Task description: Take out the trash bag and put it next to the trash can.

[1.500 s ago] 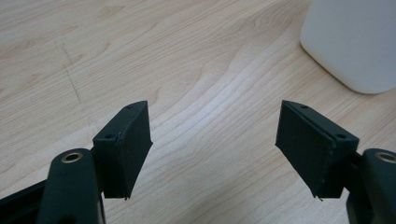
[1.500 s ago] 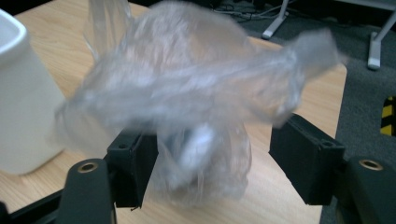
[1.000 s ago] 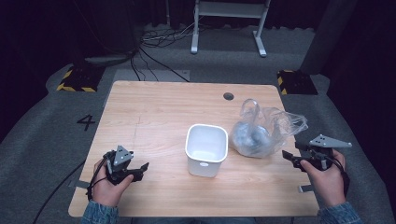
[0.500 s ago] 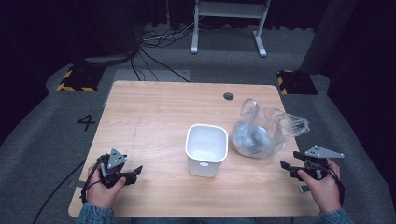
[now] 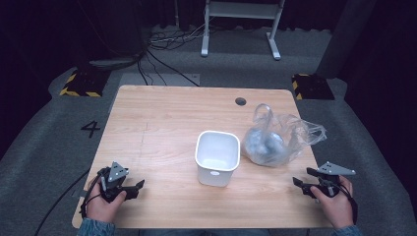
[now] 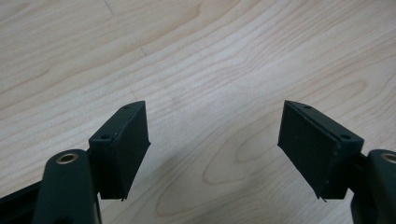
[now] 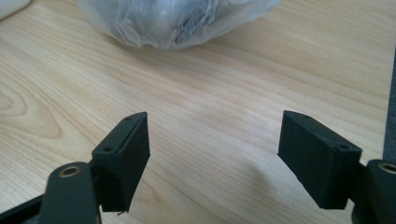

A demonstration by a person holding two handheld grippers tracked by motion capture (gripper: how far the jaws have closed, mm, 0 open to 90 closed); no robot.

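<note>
A white square tub (image 5: 218,157) stands near the middle of the wooden table (image 5: 172,118). To its right lies a clear plastic bag (image 5: 275,140) with grey items inside; the same bag (image 7: 173,18) shows at the top of the right gripper view. My left gripper (image 5: 135,188) rests low at the table's front left, open, with bare wood between its jaws (image 6: 215,140). My right gripper (image 5: 301,183) sits low at the front right, short of the bag. Its jaws have just been opening, and only bare wood lies between them (image 7: 215,144).
A dark round hole (image 5: 240,101) sits in the table near its far edge. Yellow-black striped blocks (image 5: 78,83) and cables lie on the floor beyond the table, with a white stand (image 5: 241,24) behind them. A "4" (image 5: 91,129) is marked on the floor at the left.
Both hands have sunk toward the table's front edge. The left gripper drifted slightly left and nearer the edge; the right gripper came down at the front right corner.
</note>
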